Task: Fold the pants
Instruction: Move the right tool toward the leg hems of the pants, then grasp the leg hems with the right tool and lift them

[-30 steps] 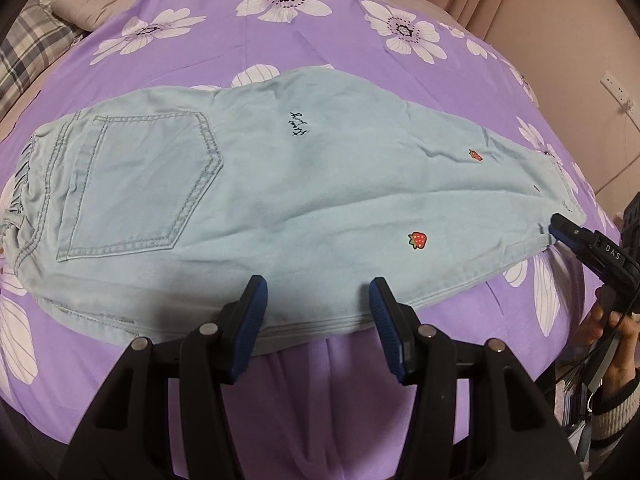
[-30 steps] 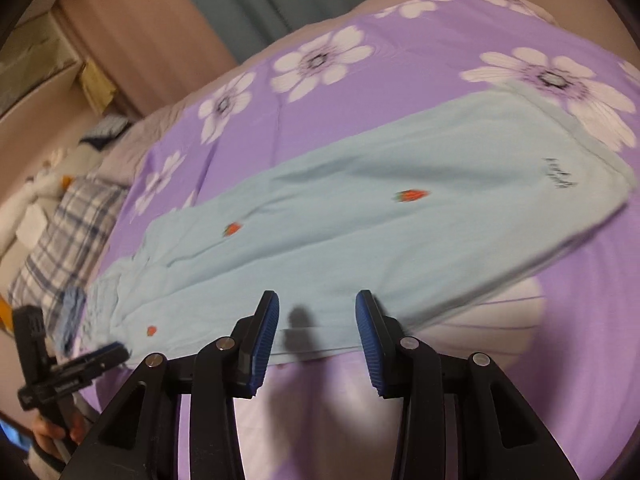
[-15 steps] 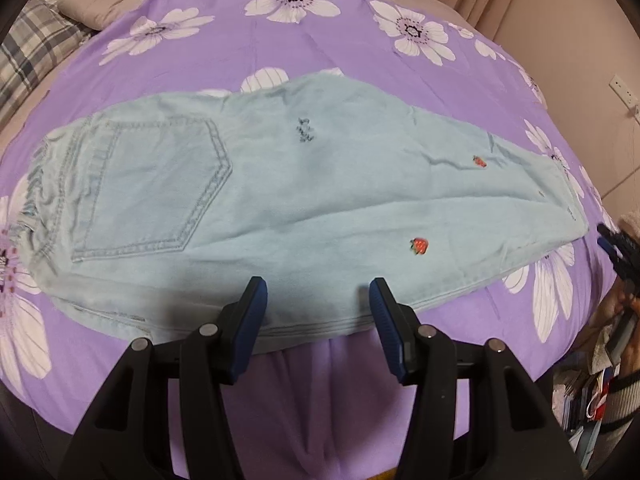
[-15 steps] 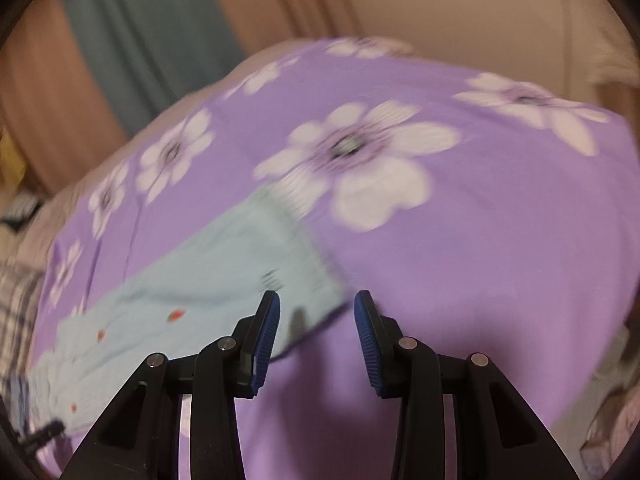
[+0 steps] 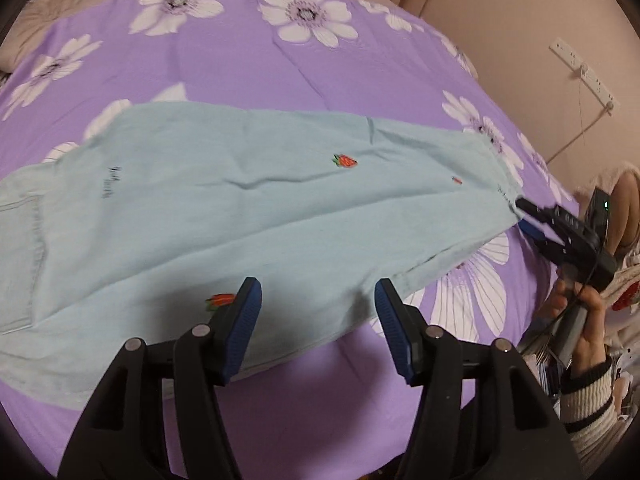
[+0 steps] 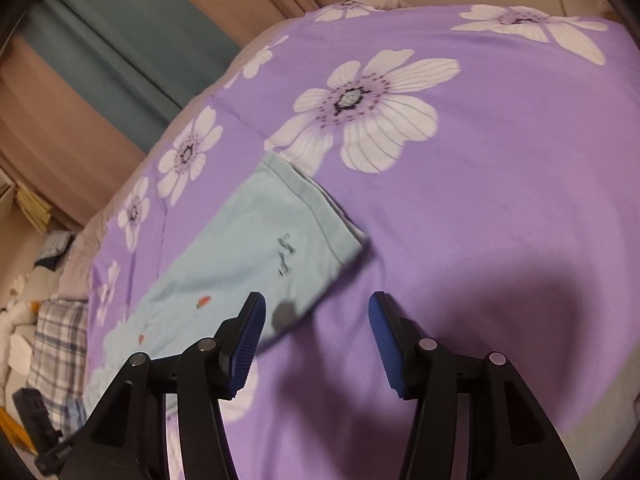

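Light-blue jeans point(image 5: 248, 216) flat on purple floral bedspread point(image 5: 248, 68); left gripper point(image 5: 316, 304) and right gripper point(image 6: 314, 320) just widened, half-open, holding nothing.

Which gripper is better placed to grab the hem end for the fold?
Probably right gripper: its open jaws sit at the hem of the light-blue strawberry-print pants. Left gripper hovers open mid-leg.

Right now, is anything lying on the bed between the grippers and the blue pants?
No, nothing visible is in the way. The pants lie flat on the purple bedspread, right in front of the open left gripper and open right gripper.
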`<state>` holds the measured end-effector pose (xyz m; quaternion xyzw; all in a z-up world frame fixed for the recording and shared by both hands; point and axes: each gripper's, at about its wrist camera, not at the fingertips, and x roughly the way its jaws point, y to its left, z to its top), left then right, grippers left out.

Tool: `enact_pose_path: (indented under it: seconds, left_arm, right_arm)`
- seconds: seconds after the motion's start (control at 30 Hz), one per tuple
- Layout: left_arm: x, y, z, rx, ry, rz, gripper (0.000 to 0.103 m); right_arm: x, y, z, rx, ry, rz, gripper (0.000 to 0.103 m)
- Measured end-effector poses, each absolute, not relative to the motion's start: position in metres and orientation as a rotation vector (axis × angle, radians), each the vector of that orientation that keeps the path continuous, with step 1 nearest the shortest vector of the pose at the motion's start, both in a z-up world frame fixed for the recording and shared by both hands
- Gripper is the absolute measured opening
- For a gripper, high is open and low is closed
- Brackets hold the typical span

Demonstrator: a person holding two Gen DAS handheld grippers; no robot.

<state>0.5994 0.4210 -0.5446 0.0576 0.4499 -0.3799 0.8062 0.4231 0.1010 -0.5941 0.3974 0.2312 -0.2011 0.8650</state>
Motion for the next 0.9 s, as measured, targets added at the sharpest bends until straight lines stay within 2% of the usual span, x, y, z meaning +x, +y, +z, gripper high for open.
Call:
enact_pose_path:
  seconds: [0.17, 0.2, 0.27, 0.3, 0.33, 0.4, 0.53, 0.6, 0.67, 0.9]
  left_arm:
    - [0.605, 0.414, -0.560, 0.138, 0.998, -0.800, 0.059]
    - [0.607, 0.416, -0.561, 0.126, 1.001, -0.803, 0.059]
    - [0.610, 0.418, -0.561, 0.103, 1.014, -0.804, 0.059]
    - [0.613, 0.419, -0.560, 0.089, 1.022, -0.798, 0.059]
    - [0.613, 0.420, -0.559, 0.082, 1.026, -0.793, 0.059]
    - [0.612, 0.421, -0.552, 0.065, 1.017, -0.778, 0.058]
    - [0.611, 0.416, -0.529, -0.070, 0.991, -0.873, 0.059]
    - [0.612, 0.412, -0.515, -0.168, 0.975, -0.938, 0.068]
    - [0.612, 0.407, -0.505, -0.236, 0.953, -0.978, 0.073]
    - [0.621, 0.390, -0.509, -0.386, 0.986, -1.071, 0.074]
  right_arm:
    - [0.434, 0.088, -0.599, 0.825, 0.414, -0.409, 0.054]
    - [0.436, 0.088, -0.599, 0.824, 0.403, -0.401, 0.051]
    - [0.436, 0.088, -0.600, 0.827, 0.372, -0.384, 0.030]
    - [0.437, 0.087, -0.600, 0.832, 0.369, -0.374, 0.014]
    - [0.439, 0.087, -0.601, 0.843, 0.364, -0.356, 0.013]
    - [0.444, 0.094, -0.590, 0.793, 0.357, -0.375, 0.012]
    - [0.459, 0.142, -0.539, 0.508, 0.335, -0.362, 0.012]
    - [0.466, 0.172, -0.521, 0.374, 0.322, -0.334, 0.012]
    - [0.474, 0.207, -0.507, 0.252, 0.311, -0.290, 0.012]
    - [0.509, 0.295, -0.519, 0.042, 0.378, -0.167, 0.012]
